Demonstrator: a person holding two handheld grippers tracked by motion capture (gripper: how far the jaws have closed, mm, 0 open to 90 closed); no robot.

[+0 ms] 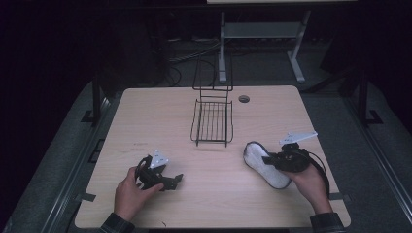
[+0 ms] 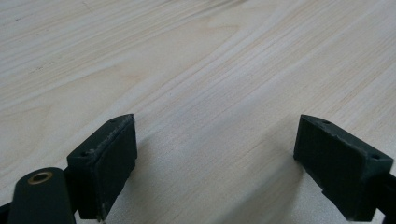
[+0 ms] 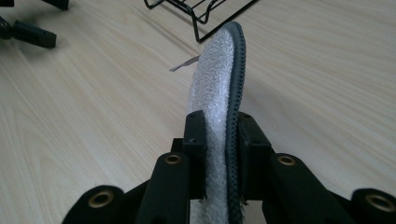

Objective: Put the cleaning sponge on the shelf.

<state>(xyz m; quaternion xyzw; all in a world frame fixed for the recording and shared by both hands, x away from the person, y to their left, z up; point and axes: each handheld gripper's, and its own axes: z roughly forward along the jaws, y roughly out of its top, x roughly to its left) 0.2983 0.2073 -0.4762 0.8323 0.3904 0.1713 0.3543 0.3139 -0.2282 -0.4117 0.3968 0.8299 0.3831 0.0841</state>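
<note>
Right claw clamped on insole, left idle.

My right gripper (image 3: 217, 126) pinches the white fleecy insole with dark stitched rim (image 3: 219, 79) at its near end, edge-up over the pale wood table (image 1: 160, 111). Left gripper (image 2: 215, 154) gapes wide, holding nothing. I'd keep squeeze firm and carry level toward the black wire rack (image 1: 212, 121).

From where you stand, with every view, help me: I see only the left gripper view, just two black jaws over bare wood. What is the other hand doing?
Observer: The right gripper is shut on a fleecy white insole with a dark stitched edge.
Operator: Is anything else on the table?
Observer: A black wire rack stands near the far edge of the table.
Operator: And my own gripper?
Observer: The left gripper lies low on the table, jaws open and pointing towards the insole.
</note>
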